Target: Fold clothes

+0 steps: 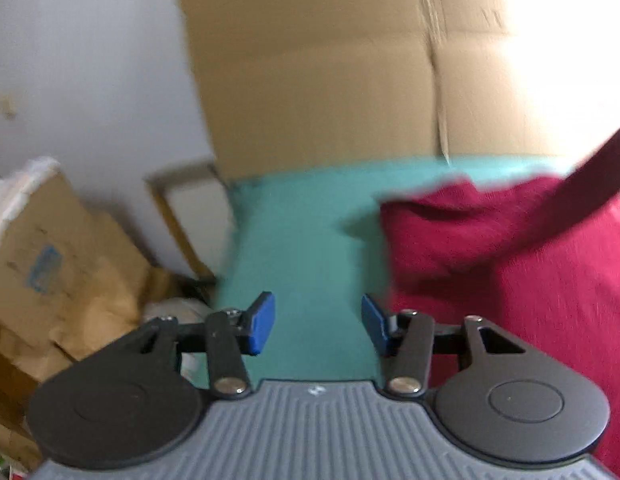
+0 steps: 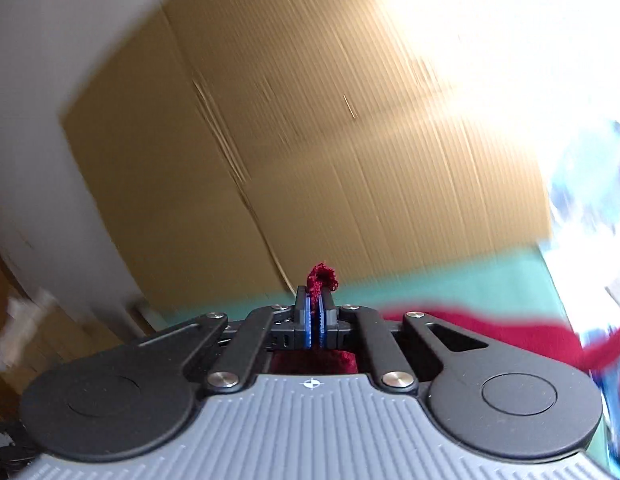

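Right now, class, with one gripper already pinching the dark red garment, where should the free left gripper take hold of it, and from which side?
Probably the raised, rumpled edge of the dark red knitted garment, where it stands up off the teal cloth. The left gripper is open and empty over the teal, so come in from the left, across the bare cloth. The right gripper already pinches a tuft.

Dark red knit garment [image 1: 509, 248], plain, no print, right of the left hand-held gripper [image 1: 317, 324]. Teal-green worktop [image 1: 302, 240] cover under and ahead of it, plain. Pads [image 1: 262, 322] blue, links black, body grey ribbed. Brown corrugated cardboard [image 1: 317, 80] ahead, white wall [image 1: 90, 60] to its left. Right hand-held gripper [image 2: 314, 320]: same blue, black, grey; red tuft above tips.
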{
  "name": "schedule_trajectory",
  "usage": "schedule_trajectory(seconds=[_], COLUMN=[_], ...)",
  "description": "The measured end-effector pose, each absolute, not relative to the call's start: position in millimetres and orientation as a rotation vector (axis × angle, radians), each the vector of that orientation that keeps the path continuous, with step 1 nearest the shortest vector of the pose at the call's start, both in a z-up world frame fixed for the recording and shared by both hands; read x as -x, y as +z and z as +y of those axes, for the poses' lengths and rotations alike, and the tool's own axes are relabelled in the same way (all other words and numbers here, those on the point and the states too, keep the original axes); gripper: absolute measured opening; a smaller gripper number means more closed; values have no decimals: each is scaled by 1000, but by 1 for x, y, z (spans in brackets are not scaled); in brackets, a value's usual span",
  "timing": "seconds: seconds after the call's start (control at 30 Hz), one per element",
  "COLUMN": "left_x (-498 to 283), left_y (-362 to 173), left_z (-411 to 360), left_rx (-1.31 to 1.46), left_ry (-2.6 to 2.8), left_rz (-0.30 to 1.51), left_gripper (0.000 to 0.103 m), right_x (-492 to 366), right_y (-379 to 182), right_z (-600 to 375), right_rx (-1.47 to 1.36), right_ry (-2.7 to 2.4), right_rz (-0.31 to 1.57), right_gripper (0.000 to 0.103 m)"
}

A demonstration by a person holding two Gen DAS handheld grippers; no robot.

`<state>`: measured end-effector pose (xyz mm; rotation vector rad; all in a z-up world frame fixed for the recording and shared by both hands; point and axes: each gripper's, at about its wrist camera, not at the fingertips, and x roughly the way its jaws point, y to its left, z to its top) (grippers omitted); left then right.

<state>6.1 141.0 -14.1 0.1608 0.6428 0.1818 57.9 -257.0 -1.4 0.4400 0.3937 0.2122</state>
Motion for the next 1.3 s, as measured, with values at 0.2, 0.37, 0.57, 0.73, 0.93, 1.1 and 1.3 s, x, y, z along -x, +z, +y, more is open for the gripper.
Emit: schedule_trajectory(seconds=[0.2, 0.37, 0.57, 0.73, 0.93, 1.1, 1.3], left_x=[-8, -44, -78, -52, 33, 98, 124], left_y=[61, 34, -70, -137, -161, -157, -156], left_z=[147, 126, 86, 99, 120, 127, 116], left_rx=[-188, -187, -342, -338, -261, -156, -55], left_ry=[230, 126, 34, -10, -9, 28, 13], left_rz=[502, 567, 744, 921, 1035, 1056, 1036], left_gripper=[70, 70, 64, 63, 63, 67, 53], right_x=[-59, -62, -65, -78, -99, -105, -103], right_y=[35, 4, -13, -7, -13, -4, 7], right_z=[-279, -280, -295, -313, -297, -281, -263], right_rx=[-388, -321, -322, -348, -363, -308, -256], right_ry=[189, 119, 6, -47, -25, 3, 12], right_rz=[309, 412, 456, 463, 472, 479, 486], right_gripper=[5, 5, 5, 5, 5, 5, 5])
